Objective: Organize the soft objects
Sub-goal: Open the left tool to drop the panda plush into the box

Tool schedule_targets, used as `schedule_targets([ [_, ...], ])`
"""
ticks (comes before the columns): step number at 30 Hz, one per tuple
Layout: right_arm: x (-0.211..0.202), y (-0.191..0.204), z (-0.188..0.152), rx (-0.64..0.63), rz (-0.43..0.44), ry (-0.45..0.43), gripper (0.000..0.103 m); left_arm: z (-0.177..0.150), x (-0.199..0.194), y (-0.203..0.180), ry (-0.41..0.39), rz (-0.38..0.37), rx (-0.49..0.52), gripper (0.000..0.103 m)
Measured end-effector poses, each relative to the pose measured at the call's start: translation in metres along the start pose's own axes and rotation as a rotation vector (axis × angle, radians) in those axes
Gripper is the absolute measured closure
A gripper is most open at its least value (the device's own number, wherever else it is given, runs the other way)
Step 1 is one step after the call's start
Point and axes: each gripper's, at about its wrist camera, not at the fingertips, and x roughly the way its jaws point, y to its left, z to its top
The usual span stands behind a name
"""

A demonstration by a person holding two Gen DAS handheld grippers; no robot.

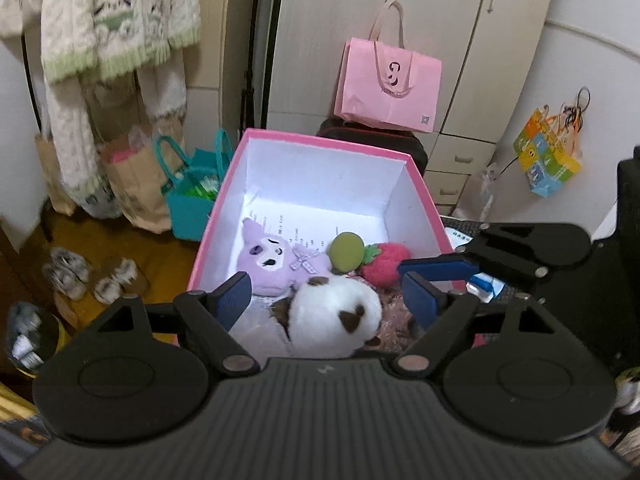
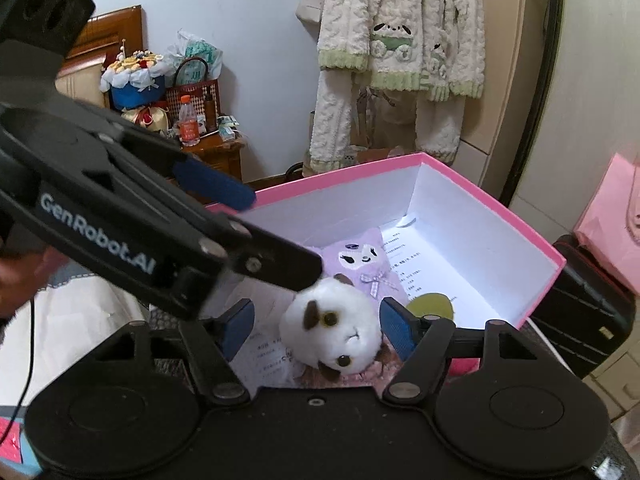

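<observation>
Pink-rimmed box (image 1: 224, 216) with white walls, seen from above by two handheld grippers. Lying inside on printed paper: a round white plush (image 1: 334, 318) with brown ears at the near end, a lilac plush (image 1: 276, 258) with a checked bow just beyond and touching it, then a green ball (image 1: 346, 252) and a red strawberry plush (image 1: 382, 264) off to the right. Left gripper (image 1: 332, 294) spread wide, blue pads (image 1: 234, 298) flanking the white plush on either side, apparently not touching it. Right gripper (image 2: 316, 326) likewise spread, pinching nothing, the same white plush (image 2: 332, 332) sitting between its pads (image 2: 394, 330), straight ahead and low. Left gripper's body (image 2: 120, 216) crossing the right wrist view from the upper left, reaching over the box rim (image 2: 480, 196). Roughly ball-shaped plush, so no clear long axis to line up with. Both claws about equally near; which sits lower over the toy cannot be told. Probably a release just made or a grasp about to begin.
</observation>
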Motion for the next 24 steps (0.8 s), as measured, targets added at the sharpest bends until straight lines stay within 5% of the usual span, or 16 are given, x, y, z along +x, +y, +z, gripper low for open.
schedule_targets([
  [8,-0.045,0.015,-0.005,-0.001,-0.068,-0.005,0.029,-0.004,-0.043,-0.016,0.018,0.006,0.068,0.020],
  [24,-0.126,0.053,-0.023,-0.058,-0.168,-0.032,0.029,-0.038,-0.139,-0.073,-0.101,-0.002,0.258,0.015],
])
